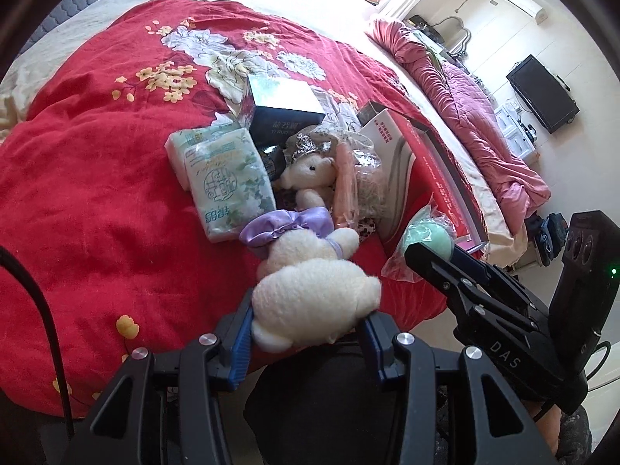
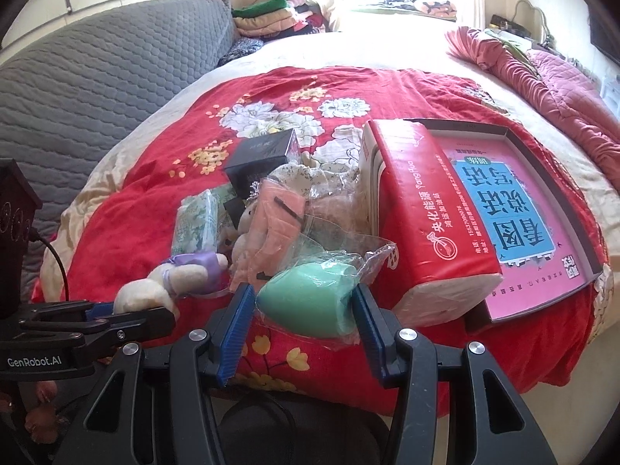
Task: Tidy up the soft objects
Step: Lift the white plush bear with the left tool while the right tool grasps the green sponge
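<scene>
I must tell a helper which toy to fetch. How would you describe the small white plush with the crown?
On the red floral quilt, find the pile by the green tissue pack. Just right of that pack sits the small white plush, facing out. Unlike the larger cream plush, it wears a silver crown.

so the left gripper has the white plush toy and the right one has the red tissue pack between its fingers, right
Not quite. The right gripper holds the green sponge in its clear bag, as the right wrist view shows; the red tissue pack lies beside it. The left gripper does hold the white plush toy.
</scene>
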### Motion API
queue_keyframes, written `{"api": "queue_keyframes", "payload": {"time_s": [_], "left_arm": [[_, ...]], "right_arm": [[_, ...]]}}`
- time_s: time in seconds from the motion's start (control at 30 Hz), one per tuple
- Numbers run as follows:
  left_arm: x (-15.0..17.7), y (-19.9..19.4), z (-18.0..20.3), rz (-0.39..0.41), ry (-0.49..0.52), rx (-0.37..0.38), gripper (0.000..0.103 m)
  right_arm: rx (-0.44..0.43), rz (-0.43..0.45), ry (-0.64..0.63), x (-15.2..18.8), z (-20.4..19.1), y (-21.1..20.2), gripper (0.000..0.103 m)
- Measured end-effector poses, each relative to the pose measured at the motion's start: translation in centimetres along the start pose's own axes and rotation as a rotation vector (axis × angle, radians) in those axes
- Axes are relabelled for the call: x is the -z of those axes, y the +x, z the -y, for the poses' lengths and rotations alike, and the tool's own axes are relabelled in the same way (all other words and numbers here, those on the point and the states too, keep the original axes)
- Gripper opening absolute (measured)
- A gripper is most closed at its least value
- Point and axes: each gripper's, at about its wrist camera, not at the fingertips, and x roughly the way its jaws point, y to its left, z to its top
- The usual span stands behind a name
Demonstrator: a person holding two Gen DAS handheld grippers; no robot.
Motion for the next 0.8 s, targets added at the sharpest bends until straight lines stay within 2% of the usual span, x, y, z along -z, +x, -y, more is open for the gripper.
{"api": "queue_keyframes", "payload": {"time_s": [0.4, 0.8], "left_arm": [[-1.9, -2.3, 3.4, 0.089, 0.064, -0.021, 0.047], [-4.6, -0.2, 11.1, 0.107, 0.174, 0.015, 0.047]], "right_arm": [[0.016, 0.102, 0.022, -1.2, 1.7, -3.0, 0.054], [0.089, 0.192, 0.106, -2.3, 7.6, -5.7, 0.054]]}}
